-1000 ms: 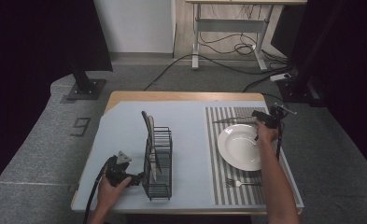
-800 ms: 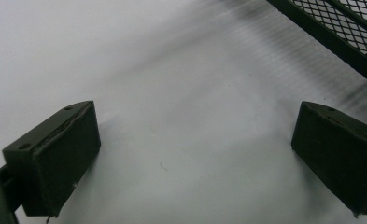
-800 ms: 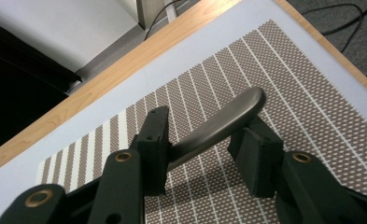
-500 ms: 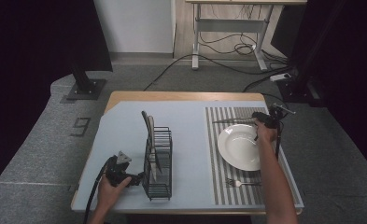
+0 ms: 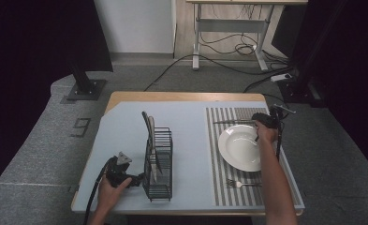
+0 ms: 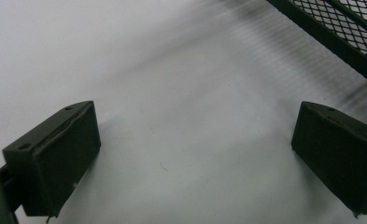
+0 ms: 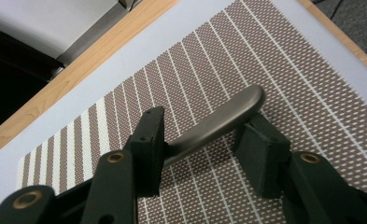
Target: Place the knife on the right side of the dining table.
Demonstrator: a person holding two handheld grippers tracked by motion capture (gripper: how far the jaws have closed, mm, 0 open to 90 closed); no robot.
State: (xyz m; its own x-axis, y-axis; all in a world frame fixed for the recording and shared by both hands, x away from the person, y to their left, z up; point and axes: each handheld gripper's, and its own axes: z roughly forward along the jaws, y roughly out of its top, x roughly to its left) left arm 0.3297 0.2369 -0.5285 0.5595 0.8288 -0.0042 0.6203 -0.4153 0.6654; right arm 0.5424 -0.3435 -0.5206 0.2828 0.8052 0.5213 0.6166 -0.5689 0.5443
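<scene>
- Evidently a place setting — the right tool point(image 7: 202, 156) has just been opening, its jaws loose around the knife point(image 7: 218, 123) on the mat point(image 7: 312, 84).
- Left tool point(image 6: 193, 154) open, empty, beside the rack point(image 5: 157, 161).
- Next, I judge: lift clear — without nudging the knife.

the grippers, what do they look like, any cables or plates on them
Both are black two-jaw tools. The left gripper carries a grey three-cornered plate on top and trails a black cable toward the table's near edge. The right gripper has blocky black jaws on arms with brass-coloured pivot rings. Both forearms are bare, with no sleeves in sight.
</scene>
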